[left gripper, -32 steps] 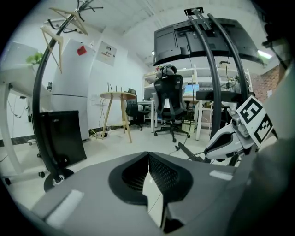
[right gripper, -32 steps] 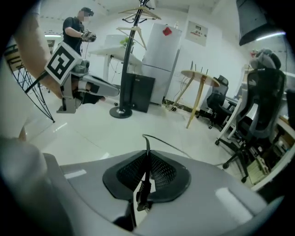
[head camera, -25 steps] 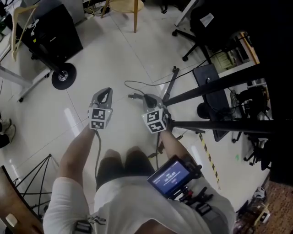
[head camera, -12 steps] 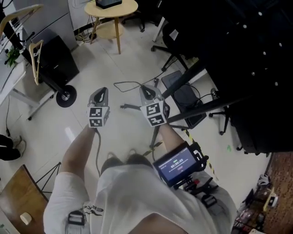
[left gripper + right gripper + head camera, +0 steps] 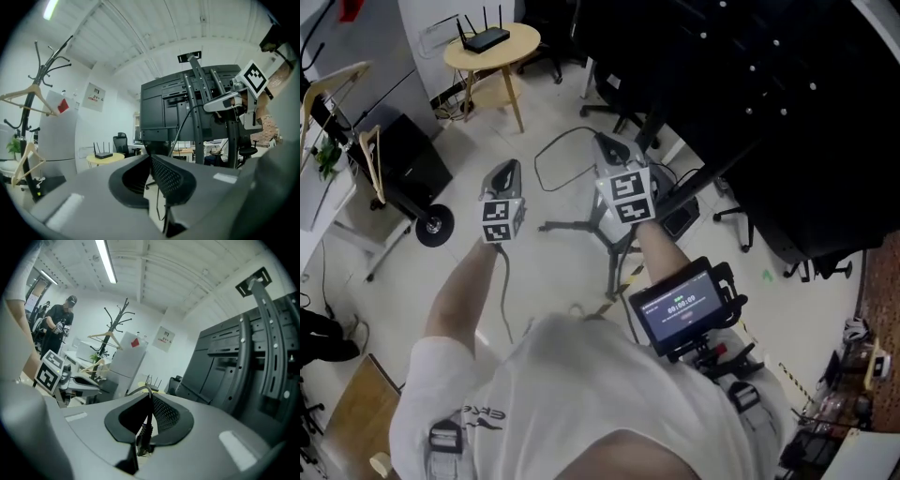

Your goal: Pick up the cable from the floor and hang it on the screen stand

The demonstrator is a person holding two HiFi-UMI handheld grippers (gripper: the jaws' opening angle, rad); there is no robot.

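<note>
Mid-carry: cable (image 5: pixel 147 412) clamped near its plug (image 5: pixel 141 437) in the right gripper (image 5: pixel 149 398), left gripper (image 5: pixel 151 159) closed empty; next, probably draping the loop over a screen stand (image 5: pixel 268 348) bar

Almost nothing can be read: the dark rectangular screen strapped to the person's right forearm (image 5: pixel 680 307) shows a line of pale digits too small to make out. The white shirt (image 5: pixel 478 412) bears dark lettering that seems to begin "ER", the rest unclear. The white wall poster (image 5: pixel 95 97) carries a red mark and unreadable print, and the white cubes with black square markers (image 5: pixel 627 194) show only patterns, no letters.
</note>
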